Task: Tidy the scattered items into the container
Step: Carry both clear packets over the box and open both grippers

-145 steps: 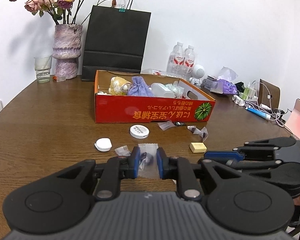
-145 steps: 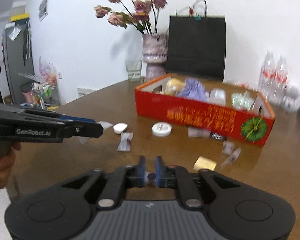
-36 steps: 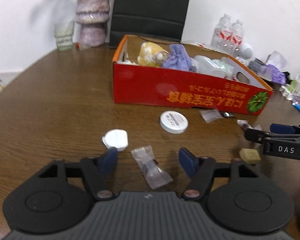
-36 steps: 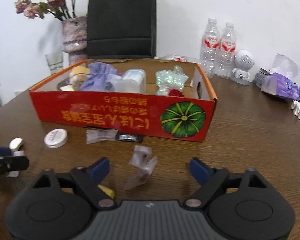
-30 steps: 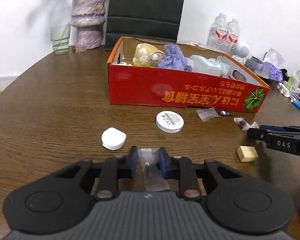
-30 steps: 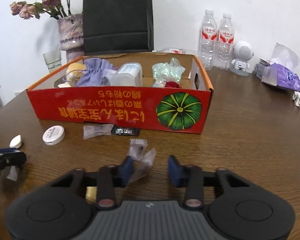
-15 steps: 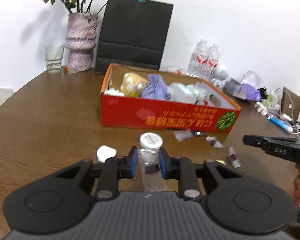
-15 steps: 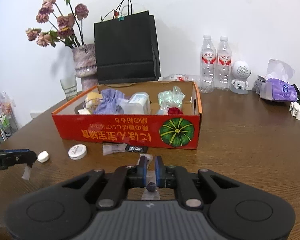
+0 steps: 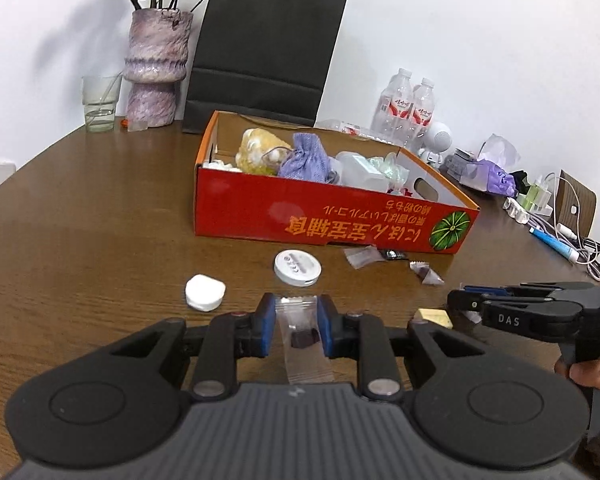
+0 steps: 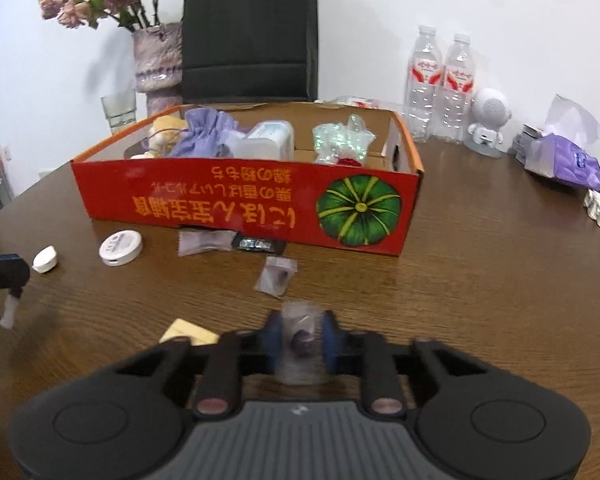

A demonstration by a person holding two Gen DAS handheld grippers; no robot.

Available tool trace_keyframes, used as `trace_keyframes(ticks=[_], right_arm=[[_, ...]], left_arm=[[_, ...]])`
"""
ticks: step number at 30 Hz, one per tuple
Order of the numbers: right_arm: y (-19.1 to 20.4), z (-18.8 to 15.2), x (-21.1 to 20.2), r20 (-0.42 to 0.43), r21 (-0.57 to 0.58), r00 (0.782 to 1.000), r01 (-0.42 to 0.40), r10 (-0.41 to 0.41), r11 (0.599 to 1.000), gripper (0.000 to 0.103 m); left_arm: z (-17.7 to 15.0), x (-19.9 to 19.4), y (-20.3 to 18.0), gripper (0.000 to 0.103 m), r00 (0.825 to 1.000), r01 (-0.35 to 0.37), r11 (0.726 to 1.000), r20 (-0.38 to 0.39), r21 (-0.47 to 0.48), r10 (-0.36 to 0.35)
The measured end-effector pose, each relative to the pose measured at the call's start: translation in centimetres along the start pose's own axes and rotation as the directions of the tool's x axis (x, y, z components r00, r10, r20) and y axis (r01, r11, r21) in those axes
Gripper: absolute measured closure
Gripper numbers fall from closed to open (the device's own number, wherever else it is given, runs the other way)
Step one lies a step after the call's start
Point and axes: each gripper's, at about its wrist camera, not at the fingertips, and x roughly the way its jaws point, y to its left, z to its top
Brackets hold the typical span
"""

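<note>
A red cardboard box [image 9: 332,224] [image 10: 244,204] holding several items stands mid-table. My left gripper [image 9: 296,320] is shut on a clear candy packet [image 9: 302,336], held above the table in front of the box. My right gripper [image 10: 300,334] is shut on another clear packet [image 10: 302,340] with a dark sweet inside. Loose on the table are a white round tin [image 9: 297,268] [image 10: 121,247], a small white case [image 9: 205,292] [image 10: 46,259], clear wrapped sweets [image 9: 362,257] [image 10: 278,276], a black sachet [image 10: 256,244] and a yellow block [image 9: 434,317] [image 10: 188,334].
A black paper bag [image 9: 264,52], a vase of dried flowers [image 9: 156,68] and a glass [image 9: 100,102] stand behind the box. Two water bottles [image 10: 440,84], a white robot figure [image 10: 488,124], tissues [image 10: 560,156] and cables [image 9: 560,232] crowd the right side.
Both grippers closed on packets about a second ago and lifted them. Both have since moved closer to the box, still holding them.
</note>
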Motion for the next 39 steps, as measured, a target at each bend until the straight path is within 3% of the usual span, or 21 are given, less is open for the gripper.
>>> trace_keyframes(ticks=[7, 12, 15, 22, 28, 32, 34, 35, 37, 39], right_arm=[[-0.7, 1.1, -3.0, 0.115, 0.038, 0.993, -0.017, 0.012, 0.999, 0.088], [-1.0, 5.0, -5.9, 0.254, 0.019, 0.967, -0.027, 0.022, 0.999, 0.088], [-1.1, 8.0, -5.4, 0.305, 0.018, 0.952, -0.034, 0.027, 0.999, 0.088], [-1.3, 12.4, 2.3, 0.261, 0.038, 0.964, -0.059, 0.047, 0.997, 0.088], [-1.8, 12.6, 7.7, 0.175, 0.003, 0.983, -0.056, 0.054, 0.998, 0.087], [-2.3, 13.1, 8.5, 0.185, 0.021, 0.981, -0.057, 0.052, 0.998, 0.084], [-2.7, 13.0, 8.2, 0.203, 0.037, 0.978, -0.067, 0.058, 0.997, 0.052], [-2.9, 13.0, 7.8, 0.216, 0.046, 0.975, -0.069, 0.057, 0.997, 0.045], [-2.8, 12.9, 6.6, 0.247, 0.045, 0.968, -0.069, 0.056, 0.997, 0.041], [-2.7, 12.7, 5.1, 0.28, 0.05, 0.958, -0.078, 0.061, 0.996, 0.031]], left_arm=[[1.1, -0.8, -0.1, 0.08, 0.999, 0.015, 1.0, 0.037, 0.009, -0.015], [5.6, -0.6, -1.7, 0.08, 0.989, 0.039, 0.997, 0.14, 0.068, -0.048], [8.5, 1.3, -2.9, 0.08, 0.981, 0.039, 0.997, 0.185, 0.071, -0.052], [12.1, 9.3, -4.1, 0.08, 0.986, 0.066, 0.998, 0.154, 0.021, -0.068], [11.5, 14.7, -3.6, 0.08, 0.996, 0.054, 0.997, 0.075, 0.06, -0.058], [11.3, 15.5, -3.6, 0.078, 0.996, 0.04, 0.995, 0.079, 0.096, -0.048], [11.2, 14.8, -3.7, 0.069, 0.994, 0.035, 0.994, 0.103, 0.099, -0.045], [11.4, 14.3, -3.7, 0.06, 0.992, 0.039, 0.995, 0.116, 0.095, -0.05], [11.7, 12.9, -3.6, 0.045, 0.987, 0.034, 0.996, 0.153, 0.084, -0.046], [11.9, 11.0, -3.5, 0.019, 0.979, 0.013, 0.997, 0.201, 0.08, -0.029]])
